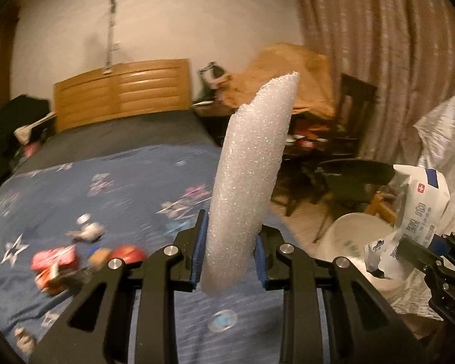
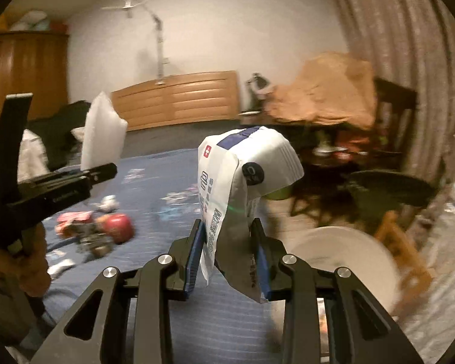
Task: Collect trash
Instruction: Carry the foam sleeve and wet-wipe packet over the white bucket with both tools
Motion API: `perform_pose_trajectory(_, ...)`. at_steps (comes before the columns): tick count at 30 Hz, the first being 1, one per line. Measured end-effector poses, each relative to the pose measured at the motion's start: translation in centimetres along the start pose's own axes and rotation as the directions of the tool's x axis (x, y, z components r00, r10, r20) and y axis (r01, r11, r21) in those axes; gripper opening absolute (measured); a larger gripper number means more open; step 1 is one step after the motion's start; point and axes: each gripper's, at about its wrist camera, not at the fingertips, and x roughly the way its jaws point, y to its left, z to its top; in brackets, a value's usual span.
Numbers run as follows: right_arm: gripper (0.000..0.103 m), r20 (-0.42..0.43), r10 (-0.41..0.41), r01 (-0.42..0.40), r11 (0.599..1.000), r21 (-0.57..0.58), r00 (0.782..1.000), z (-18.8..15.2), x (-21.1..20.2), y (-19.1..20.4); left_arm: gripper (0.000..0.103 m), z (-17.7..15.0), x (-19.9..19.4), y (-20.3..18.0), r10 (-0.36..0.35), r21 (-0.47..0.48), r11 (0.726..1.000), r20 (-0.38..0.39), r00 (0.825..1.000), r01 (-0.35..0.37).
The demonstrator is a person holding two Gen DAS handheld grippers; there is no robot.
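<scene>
Nearest the lens in the left wrist view, the left gripper (image 1: 230, 254) pinches one curved strip of white packing foam (image 1: 251, 176) between its blue pads, the strip standing tall above the jaws. To its right, the right gripper (image 2: 230, 261) is clamped on one empty wet-wipe packet (image 2: 242, 176), white with a blue band and a small red cross, its top flopping over the jaws. Both pieces hang over the edge of the bed (image 1: 121, 182), with one white bin (image 2: 342, 257) on the floor just beyond, low and to the right.

What could go wrong: the foam is gripped only near its lower end, so a quick swing might lever it out of the pads. The packet is limp and slick; held by a fold, it may slide free short of the bin. The two tools are close together, and crossing paths at the bin's mouth could knock one load loose. The pictures are smeared, so aim at the rim is hard to judge.

Still on the blue star-print cover, at the left, lies a cluster of litter (image 1: 75, 261): one red round thing, one pink-red wrapper, one small white item, plus several bits too blurred to count. One round clear lid-like piece (image 1: 223, 320) lies below the left jaws.
</scene>
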Motion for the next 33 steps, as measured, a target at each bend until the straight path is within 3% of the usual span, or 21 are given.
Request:
perform_pose_trajectory(5,0.033,-0.022,-0.120,0.121,0.993,0.017,0.992,1.1,0.1,-7.7,0.026,2.3,3.9,-6.4,-0.097,0.053,0.994,-0.025,0.995,0.098)
perform_pose_trajectory(11,0.033,-0.088,-0.188,0.192,0.980,0.043,0.978,2.1,1.6,-14.7,0.026,3.9,8.7,-12.1,-0.174,0.085,0.980,-0.072,0.982,0.180)
perform_pose_trajectory(19,0.033,-0.171,-0.193,0.216,0.967,0.133,0.966,1.3,5.0,-20.1,0.026,2.5,13.1,-17.1,-0.228,0.135,0.959,-0.152,0.962,0.248)
perform_pose_trajectory(33,0.033,-0.278,-0.156,0.214,0.957,0.194,0.948,-2.8,8.5,-22.8,0.026,-1.3,16.6,-21.2,-0.224,0.222,0.932,-0.269,0.937,0.286)
